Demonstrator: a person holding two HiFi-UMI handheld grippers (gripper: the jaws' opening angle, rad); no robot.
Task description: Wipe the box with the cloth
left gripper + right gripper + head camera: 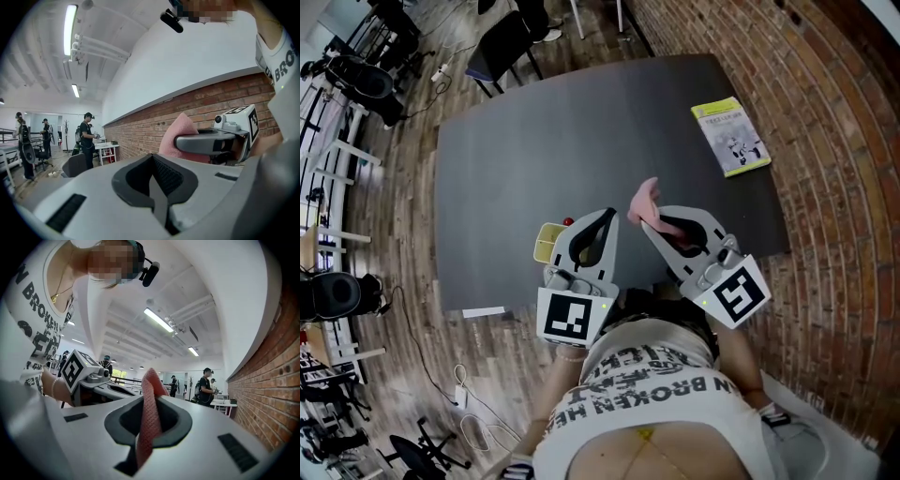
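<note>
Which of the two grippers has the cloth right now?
The right gripper: its jaws are shut on the pink cloth, which sticks out past them. The left gripper is shut with nothing between its jaws.

The cloth [149, 401] is rough-knit, the table [534, 141] matt.

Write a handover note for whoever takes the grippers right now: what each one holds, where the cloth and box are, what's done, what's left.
Left gripper: fingers shut, empty, near the table's front edge.
Right gripper: shut on the pink cloth, which pokes out past the fingers.
Box: flat, yellow-green, on the table's far right part, well apart from both grippers.
Done: cloth is in hand.
Left: bring the cloth to the box and wipe it; the cloth is not touching the box yet.
</note>
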